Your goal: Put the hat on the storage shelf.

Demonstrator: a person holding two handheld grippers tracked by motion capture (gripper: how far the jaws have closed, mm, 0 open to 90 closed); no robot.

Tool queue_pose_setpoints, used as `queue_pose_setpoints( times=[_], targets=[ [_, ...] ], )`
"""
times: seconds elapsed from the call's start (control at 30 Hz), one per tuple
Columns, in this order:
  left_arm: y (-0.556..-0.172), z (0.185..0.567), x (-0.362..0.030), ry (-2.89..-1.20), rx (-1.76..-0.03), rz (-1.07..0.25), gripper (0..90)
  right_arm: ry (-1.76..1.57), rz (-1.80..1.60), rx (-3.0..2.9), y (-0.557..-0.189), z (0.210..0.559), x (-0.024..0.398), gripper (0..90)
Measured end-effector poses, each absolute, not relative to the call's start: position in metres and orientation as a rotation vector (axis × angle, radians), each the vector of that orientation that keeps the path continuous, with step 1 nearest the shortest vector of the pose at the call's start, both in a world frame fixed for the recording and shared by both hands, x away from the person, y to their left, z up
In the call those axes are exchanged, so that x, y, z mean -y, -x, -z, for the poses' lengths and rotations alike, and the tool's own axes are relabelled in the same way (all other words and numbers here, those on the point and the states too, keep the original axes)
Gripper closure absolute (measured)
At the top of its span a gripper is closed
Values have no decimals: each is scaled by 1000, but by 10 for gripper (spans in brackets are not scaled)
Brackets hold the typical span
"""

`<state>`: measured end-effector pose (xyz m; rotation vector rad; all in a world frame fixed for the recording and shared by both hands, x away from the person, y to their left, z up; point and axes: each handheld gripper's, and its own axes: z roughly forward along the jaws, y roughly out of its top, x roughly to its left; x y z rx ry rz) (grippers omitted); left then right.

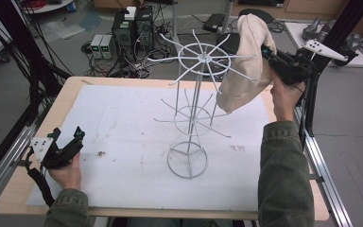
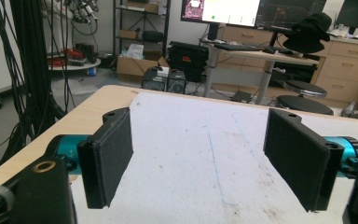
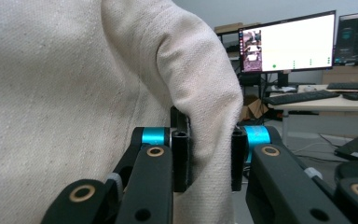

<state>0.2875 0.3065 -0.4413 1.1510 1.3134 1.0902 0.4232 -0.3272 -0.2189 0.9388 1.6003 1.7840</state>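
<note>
Wooden bench point(image 1: 23, 189) under a stained white sheet point(image 1: 123, 127), two black computer towers point(image 1: 133, 27) on the floor behind, lit monitor point(image 3: 286, 43), black hat point(image 2: 311, 32) on a desk

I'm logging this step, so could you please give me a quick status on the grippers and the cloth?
Right gripper shut on cloth, held beside rack top. Left gripper open, low over table. Rack prongs close to cloth.

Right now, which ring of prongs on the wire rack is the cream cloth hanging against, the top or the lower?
The top ring of prongs on the wire rack. The cream cloth, pinched in the right gripper, drapes against its right-hand prongs; the lower ring stays bare.
</note>
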Motion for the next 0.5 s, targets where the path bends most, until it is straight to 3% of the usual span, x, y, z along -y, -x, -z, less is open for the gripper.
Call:
queue_pose_setpoints(
  times=[0.5],
  targets=[
    [-287,441,-306,-1148,-1315,-1085,241,-906,-1724,-1592,-400,198,350,780]
  ],
)
